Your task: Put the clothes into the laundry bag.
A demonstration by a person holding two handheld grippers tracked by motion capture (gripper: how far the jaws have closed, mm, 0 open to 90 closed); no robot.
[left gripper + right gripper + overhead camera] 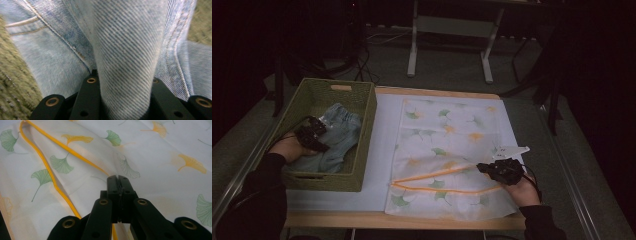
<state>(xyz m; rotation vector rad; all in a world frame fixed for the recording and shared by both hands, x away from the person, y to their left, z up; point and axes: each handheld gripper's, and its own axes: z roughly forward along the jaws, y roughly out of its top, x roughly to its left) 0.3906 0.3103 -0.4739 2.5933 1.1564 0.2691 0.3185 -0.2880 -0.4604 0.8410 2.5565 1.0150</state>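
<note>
I have the left gripper (318, 131) down inside the green woven basket (362, 150) at the left of the table (437, 220), its jaws closed on a thick fold of the pale denim garment (125, 50); in the left gripper view the fold bulges up between both jaws and is pinched tight. The garment lies in the basket, against its near and right walls. I have the right gripper (486, 167) at the near right of the table, jaws clamped together on the upper layer of the white mesh bag (155, 157) printed with green and yellow leaves. The bag lies flat on the pale mat, right of the basket. Its orange-edged opening (50, 175) runs across the near part; it appears to gape slightly, though the dim high view leaves this uncertain.
</note>
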